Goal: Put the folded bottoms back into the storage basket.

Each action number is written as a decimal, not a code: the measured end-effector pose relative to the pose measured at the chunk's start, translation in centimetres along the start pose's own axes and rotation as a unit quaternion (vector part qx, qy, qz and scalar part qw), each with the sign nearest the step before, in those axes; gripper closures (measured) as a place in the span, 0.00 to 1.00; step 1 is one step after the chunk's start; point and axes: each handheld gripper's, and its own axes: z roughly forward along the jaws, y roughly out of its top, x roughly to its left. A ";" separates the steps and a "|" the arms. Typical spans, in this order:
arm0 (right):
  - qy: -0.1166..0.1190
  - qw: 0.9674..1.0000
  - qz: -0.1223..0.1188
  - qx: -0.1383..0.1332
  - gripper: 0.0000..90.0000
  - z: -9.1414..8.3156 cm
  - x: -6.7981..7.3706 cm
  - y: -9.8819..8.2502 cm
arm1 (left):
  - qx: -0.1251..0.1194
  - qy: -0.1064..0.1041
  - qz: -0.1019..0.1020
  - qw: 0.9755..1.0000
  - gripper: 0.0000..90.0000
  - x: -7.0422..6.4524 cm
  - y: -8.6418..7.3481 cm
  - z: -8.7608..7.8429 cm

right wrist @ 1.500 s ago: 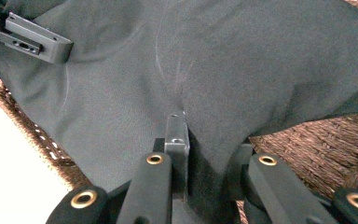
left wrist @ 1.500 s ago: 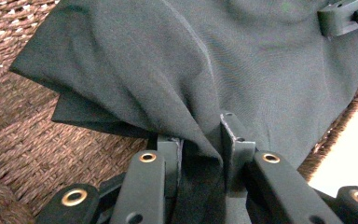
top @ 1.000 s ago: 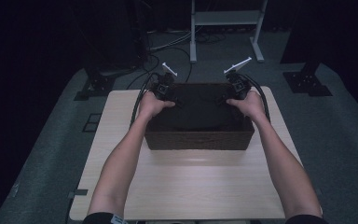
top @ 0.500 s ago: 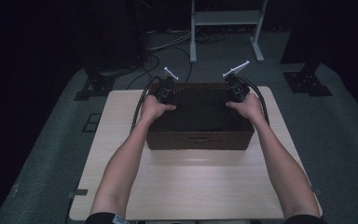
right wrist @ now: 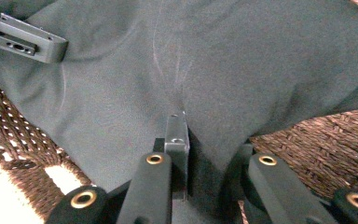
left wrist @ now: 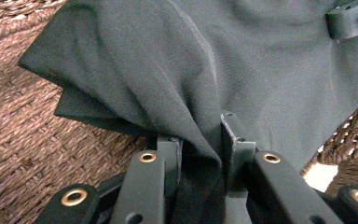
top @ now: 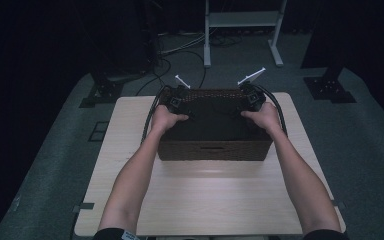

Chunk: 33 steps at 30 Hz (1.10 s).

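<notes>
- Inside the dark brown woven wicker basket (top: 215, 150), at the far middle of the pale wooden table (top: 205, 200), lies the dark grey-green cloth (top: 212, 125); the left gripper (top: 176, 101) pinches a fold near its left corner, the right gripper (top: 251, 98) a fold at its right side.
- In the left gripper view the jaws are pressed together on a bunched ridge of cloth (left wrist: 200, 93); in the right gripper view they pinch a shallow pucker (right wrist: 182, 98).
- Risk: the right hold looks thin, so I judge a lift could let that side slip and leave the cloth hanging from one corner.
- Risk: pulling the hands apart unevenly could drag cloth over the rough weave (left wrist: 32, 140) and snag it, or shift the basket.
- Risk: the trailing cables (top: 150, 120) loop beside the basket walls and could catch its rim.
- Room: the basket's walls hem both grippers left, right and far; upward is free, and the near half of the table is bare.
</notes>
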 end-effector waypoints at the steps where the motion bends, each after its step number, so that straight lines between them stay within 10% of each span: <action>1: -0.001 1.000 -0.002 -0.001 0.84 0.1 0.0 0.0 | 0.001 0.002 0.000 1.000 0.81 0.0 0.0 0.0; 33: -0.014 1.000 0.010 0.020 0.84 2.1 -0.5 0.1 | 0.023 0.030 -0.009 0.999 0.78 0.6 0.0 1.8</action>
